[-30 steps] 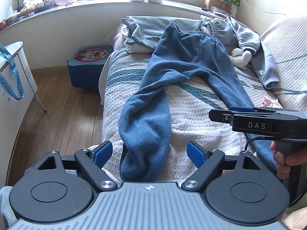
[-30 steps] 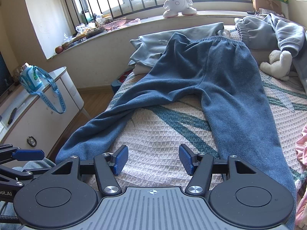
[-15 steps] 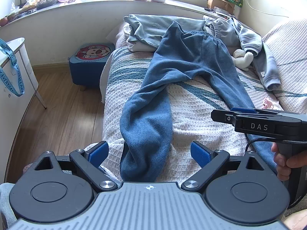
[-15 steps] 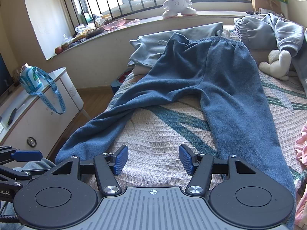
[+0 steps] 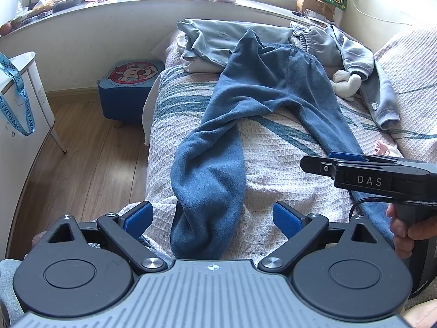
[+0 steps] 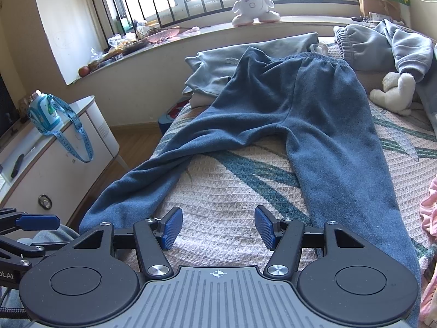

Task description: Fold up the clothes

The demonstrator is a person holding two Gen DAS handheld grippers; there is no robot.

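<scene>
Blue sweatpants (image 5: 273, 90) lie spread flat on the bed, waistband at the far end and legs apart towards me. My left gripper (image 5: 212, 217) is open wide at the near bed edge. The cuff end of the left trouser leg (image 5: 204, 191) lies between its blue pads (image 5: 138, 216), which do not touch it. My right gripper (image 6: 218, 229) is open over bare bedspread between the two legs, with the right trouser leg (image 6: 341, 177) just to its right. The left wrist view shows the right gripper (image 5: 327, 161) from the side, held by a hand (image 5: 404, 232).
Grey garments (image 5: 355, 52) and a plush toy (image 5: 345, 84) lie at the head of the woven bedspread (image 5: 286, 169). A pink cloth (image 6: 430, 210) is at the right edge. Left of the bed are wooden floor, a blue stool (image 5: 128, 82) and a white cabinet (image 6: 90, 125).
The left gripper's jaws have spread a little wider around the trouser cuff. The right gripper and the sweatpants have not moved.
</scene>
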